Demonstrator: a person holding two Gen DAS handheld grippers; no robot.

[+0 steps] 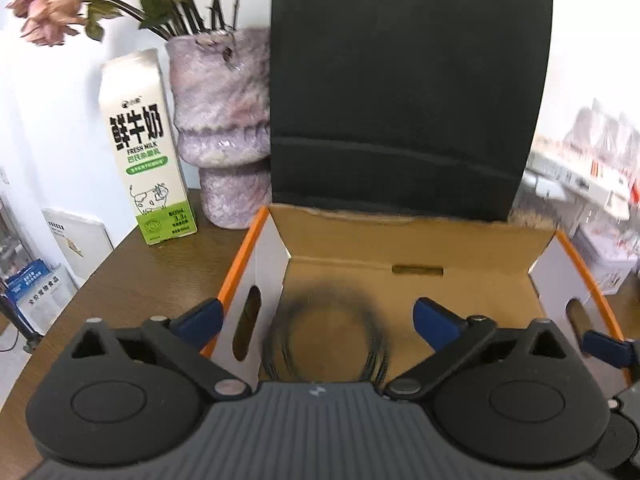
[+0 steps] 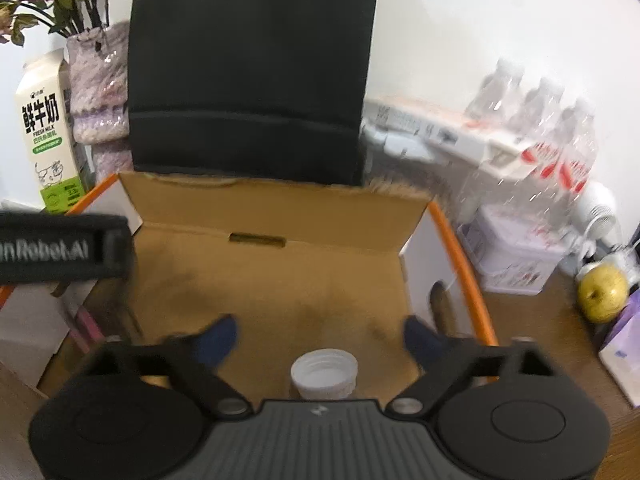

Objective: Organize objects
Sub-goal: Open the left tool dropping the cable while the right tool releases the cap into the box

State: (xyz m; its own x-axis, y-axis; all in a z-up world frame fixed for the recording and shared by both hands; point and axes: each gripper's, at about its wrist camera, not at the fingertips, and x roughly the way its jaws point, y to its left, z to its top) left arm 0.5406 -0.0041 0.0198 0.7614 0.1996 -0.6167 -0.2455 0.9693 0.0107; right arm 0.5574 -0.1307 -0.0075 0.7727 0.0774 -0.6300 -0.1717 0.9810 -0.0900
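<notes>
An open cardboard box (image 1: pixel 420 240) with orange-edged white side flaps stands on the brown table, its black lid raised behind. A coiled black cable (image 1: pixel 328 336) lies on the box floor in the left wrist view. My left gripper (image 1: pixel 316 320) hangs open above that coil, its left finger outside the box's left flap. In the right wrist view the same box (image 2: pixel 280 220) holds a white-capped bottle (image 2: pixel 324 372) standing upright on its floor. My right gripper (image 2: pixel 320 338) is open with the bottle low between the fingers, and neither blue pad touches it.
A milk carton (image 1: pixel 148 152) and a purple vase (image 1: pixel 224 128) with dried flowers stand left of the box. Right of the box are water bottles (image 2: pixel 552 128), a white tin (image 2: pixel 516 256), a yellow apple (image 2: pixel 602 292) and a tissue pack (image 2: pixel 624 344). The left gripper's body (image 2: pixel 60 248) juts in.
</notes>
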